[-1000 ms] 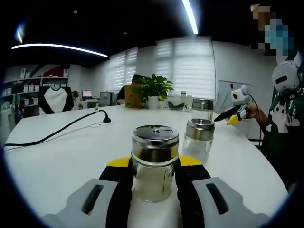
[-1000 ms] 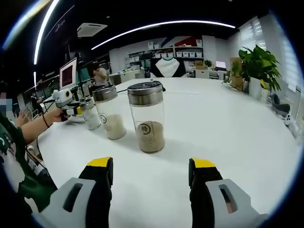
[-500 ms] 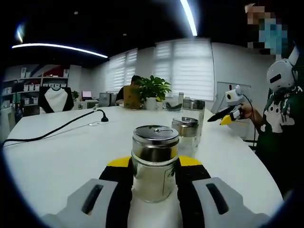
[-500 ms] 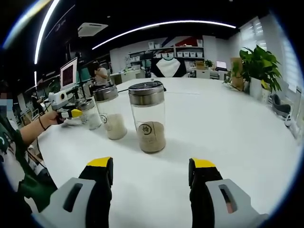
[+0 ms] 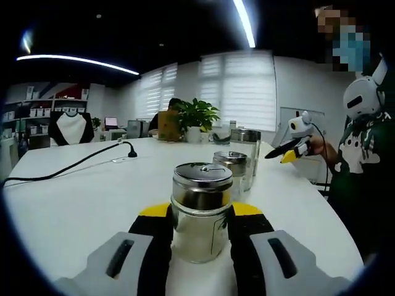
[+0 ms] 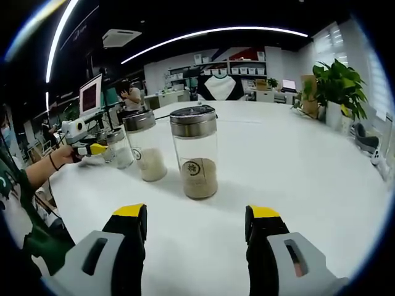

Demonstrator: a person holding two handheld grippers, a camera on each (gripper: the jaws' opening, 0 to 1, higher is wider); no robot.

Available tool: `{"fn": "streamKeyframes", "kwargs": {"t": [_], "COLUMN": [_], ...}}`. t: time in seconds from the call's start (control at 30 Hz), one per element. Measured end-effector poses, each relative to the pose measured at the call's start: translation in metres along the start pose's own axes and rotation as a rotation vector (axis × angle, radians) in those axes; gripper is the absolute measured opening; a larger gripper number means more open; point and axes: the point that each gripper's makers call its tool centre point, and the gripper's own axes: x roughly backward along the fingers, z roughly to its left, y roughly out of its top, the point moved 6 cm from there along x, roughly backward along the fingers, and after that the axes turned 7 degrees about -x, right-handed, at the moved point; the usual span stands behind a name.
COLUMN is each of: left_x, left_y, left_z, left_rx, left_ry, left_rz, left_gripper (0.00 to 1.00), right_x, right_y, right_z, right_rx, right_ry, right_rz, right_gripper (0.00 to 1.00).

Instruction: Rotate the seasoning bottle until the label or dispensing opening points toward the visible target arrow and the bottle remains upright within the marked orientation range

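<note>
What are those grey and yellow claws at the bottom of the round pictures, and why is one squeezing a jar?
Those claws are hand-held tools; a person holds one in each hand, each carrying a camera. In the left gripper view, the left gripper has its jaws shut around a small seasoning bottle with a shiny lid, standing upright on the white table. In the right gripper view, the right gripper is open and holds nothing. Ahead of it stand two taller jars, each partly filled with powder.
</note>
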Motion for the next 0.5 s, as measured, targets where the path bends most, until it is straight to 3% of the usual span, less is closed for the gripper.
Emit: {"fn": "streamKeyframes", "kwargs": {"t": [0.5], "left_x": [-0.0004], "left_y": [0.0009], "left_z": [-0.0035], "left_rx": [-0.004], "left_ry": [-0.001], "left_rz": [-0.005], "left_gripper": [0.37], "right_x": [0.0035], "right_y": [0.0008], "right_z": [0.0018], "right_rx": [0.003], "right_ry": [0.003], "right_rz": [-0.013], "right_gripper": [0.65]}}
